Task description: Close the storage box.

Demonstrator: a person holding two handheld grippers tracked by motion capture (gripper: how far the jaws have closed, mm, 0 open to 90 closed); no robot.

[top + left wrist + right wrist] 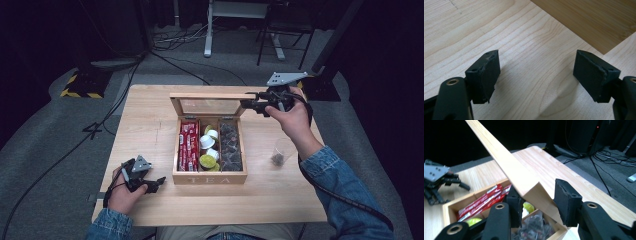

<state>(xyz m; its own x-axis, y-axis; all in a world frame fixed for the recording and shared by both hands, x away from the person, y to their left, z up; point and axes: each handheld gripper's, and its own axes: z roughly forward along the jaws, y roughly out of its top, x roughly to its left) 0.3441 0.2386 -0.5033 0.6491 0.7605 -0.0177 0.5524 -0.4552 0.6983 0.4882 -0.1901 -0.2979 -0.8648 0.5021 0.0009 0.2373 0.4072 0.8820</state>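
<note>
The right gripper, raised level, clasps the wooden glass-paned lid; the left gripper rests spread on the table.

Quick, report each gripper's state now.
Left gripper: open, nothing between its jaws, low over the table.
Right gripper: jaws around the corner of the tea box lid; whether they press on it cannot be told.

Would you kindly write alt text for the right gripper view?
The right tongs straddle a corner of the raised wooden lid of an open tea box. Red packets lie inside; the left tongs rest beyond.
</note>
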